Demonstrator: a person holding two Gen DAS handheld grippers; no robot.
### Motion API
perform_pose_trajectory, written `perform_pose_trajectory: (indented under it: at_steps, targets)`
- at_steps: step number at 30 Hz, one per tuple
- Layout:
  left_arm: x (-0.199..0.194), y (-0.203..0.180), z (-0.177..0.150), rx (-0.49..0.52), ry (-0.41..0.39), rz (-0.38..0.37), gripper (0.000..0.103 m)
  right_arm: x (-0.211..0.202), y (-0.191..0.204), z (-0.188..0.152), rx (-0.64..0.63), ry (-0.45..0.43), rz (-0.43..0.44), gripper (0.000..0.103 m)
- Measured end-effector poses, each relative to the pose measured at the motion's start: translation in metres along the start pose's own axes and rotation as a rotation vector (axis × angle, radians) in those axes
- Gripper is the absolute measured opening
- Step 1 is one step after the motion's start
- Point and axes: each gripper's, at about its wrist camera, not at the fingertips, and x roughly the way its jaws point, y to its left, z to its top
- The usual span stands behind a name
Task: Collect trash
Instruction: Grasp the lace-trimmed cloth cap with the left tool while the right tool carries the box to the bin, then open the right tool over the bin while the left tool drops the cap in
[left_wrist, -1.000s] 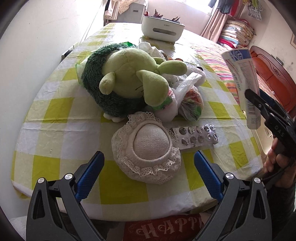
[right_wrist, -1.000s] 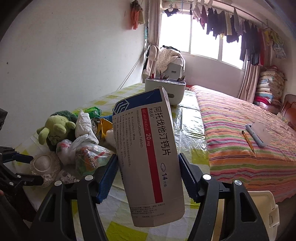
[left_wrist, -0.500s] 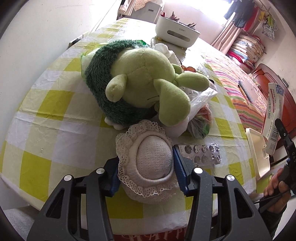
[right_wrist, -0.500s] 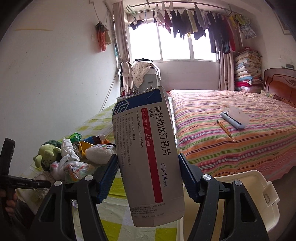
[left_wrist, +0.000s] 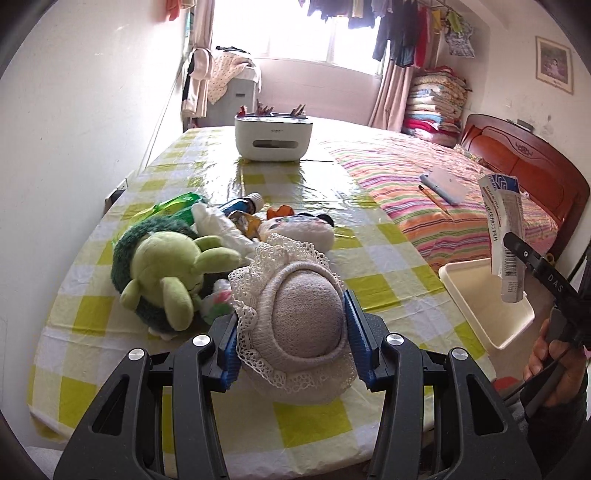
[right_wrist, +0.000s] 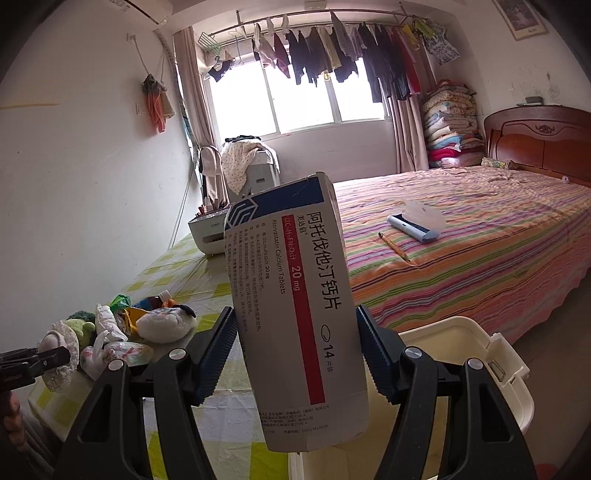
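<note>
My left gripper (left_wrist: 291, 343) is shut on a small lace-trimmed knitted hat (left_wrist: 295, 321) and holds it above the checked table (left_wrist: 369, 266). The hat and that gripper show at the left of the right wrist view (right_wrist: 59, 350). My right gripper (right_wrist: 297, 354) is shut on a white, blue and red medicine box (right_wrist: 295, 302), held upright over a cream plastic bin (right_wrist: 472, 350). The left wrist view shows the box (left_wrist: 504, 236) above the bin (left_wrist: 487, 299) at the table's right edge.
On the table lie a green plush toy (left_wrist: 162, 266), a panda plush (left_wrist: 299, 229), a blue bottle (left_wrist: 243, 205), crumpled wrappers and a white organiser box (left_wrist: 273, 136). A striped bed (left_wrist: 443, 206) with a pencil and a case stands at the right.
My left gripper closed on the lace hat and lifted it off the table. My right gripper carried the medicine box rightwards to above the cream bin.
</note>
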Motion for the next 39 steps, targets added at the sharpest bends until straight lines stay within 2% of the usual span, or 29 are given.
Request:
perform_pose_trajectory:
  at_steps: [12, 22, 27, 32, 35, 39]
  targets:
    - [0.022, -0.088, 0.013, 0.132, 0.012, -0.123, 0.047, -0.017, -0.041, -0.01, 0.057, -0.018, -0.086, 0.064]
    - [0.038, -0.151, 0.017, 0.193, 0.012, -0.202, 0.047, -0.01, -0.07, -0.017, 0.138, 0.057, -0.147, 0.065]
    - [0.045, -0.178, 0.016, 0.226, 0.026, -0.223, 0.047, -0.008, -0.078, -0.02, 0.161, 0.074, -0.157, 0.069]
    - [0.057, -0.195, 0.016, 0.248, 0.048, -0.226, 0.047, -0.003, -0.095, -0.022, 0.243, 0.1, -0.108, 0.07]
    - [0.065, -0.201, 0.015, 0.255, 0.067, -0.23, 0.047, -0.008, -0.104, -0.022, 0.302, 0.073, -0.104, 0.072]
    - [0.076, -0.214, 0.014, 0.273, 0.091, -0.23, 0.047, -0.022, -0.113, -0.021, 0.354, 0.012, -0.16, 0.073]
